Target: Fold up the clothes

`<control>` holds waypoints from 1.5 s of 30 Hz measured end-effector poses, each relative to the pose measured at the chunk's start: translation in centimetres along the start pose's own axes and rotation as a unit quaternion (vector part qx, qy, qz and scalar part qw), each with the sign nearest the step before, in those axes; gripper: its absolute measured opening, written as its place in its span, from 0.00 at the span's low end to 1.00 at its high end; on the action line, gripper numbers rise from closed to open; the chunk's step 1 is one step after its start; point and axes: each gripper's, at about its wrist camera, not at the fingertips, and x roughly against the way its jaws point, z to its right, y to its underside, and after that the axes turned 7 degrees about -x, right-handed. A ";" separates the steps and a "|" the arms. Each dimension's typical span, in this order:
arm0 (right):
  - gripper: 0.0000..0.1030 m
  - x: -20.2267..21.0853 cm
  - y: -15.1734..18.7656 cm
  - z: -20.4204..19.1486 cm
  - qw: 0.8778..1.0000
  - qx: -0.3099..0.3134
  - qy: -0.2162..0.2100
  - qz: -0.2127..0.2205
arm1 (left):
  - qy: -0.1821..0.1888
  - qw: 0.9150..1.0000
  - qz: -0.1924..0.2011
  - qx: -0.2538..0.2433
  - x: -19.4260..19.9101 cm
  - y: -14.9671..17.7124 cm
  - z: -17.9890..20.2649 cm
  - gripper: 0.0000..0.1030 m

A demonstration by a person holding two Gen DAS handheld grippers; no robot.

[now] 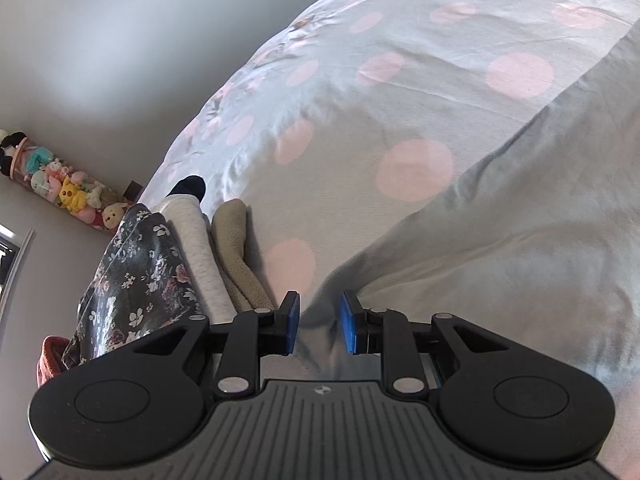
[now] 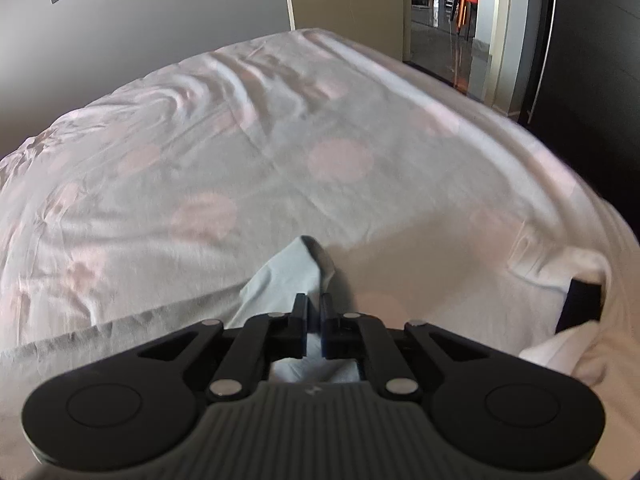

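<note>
Soft matt cloth on the bedsheet [image 1: 400,128], creased, printed with pale pink dots; smooth grey fabric in the garment [image 1: 500,208]; fleecy, nubby weave in the folded beige piece [image 1: 234,256]; matt black plastic on the left gripper [image 1: 319,324] — blue rubbery pads [image 1: 349,322], shiny metal pins.

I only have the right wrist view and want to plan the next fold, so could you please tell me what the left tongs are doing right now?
Observer: The left tongs are open over the pale grey garment, and the pads do not press on it.
Operator: Thank you. Is anything lying beside that garment?
Observer: Yes, folded clothes lie to the left on the bed: a beige fleece, a white piece and a dark floral one.
Operator: Is there anything beyond the bed on that side?
Observer: A row of plush toys stands against the wall.
</note>
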 end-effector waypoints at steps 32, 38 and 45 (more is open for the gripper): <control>0.03 -2.7 -1.0 -0.1 0.997 0.030 0.007 0.072 | 0.010 1.000 -0.014 -0.025 -0.5 0.1 3.4 0.20; 0.03 -5.8 -1.0 -0.9 0.998 0.045 0.032 0.041 | 0.017 0.999 -0.022 -0.026 -0.3 0.1 3.4 0.20; 0.22 -5.0 -0.5 0.4 0.999 0.012 0.034 0.029 | 0.028 0.999 -0.019 -0.011 0.1 0.5 3.0 0.20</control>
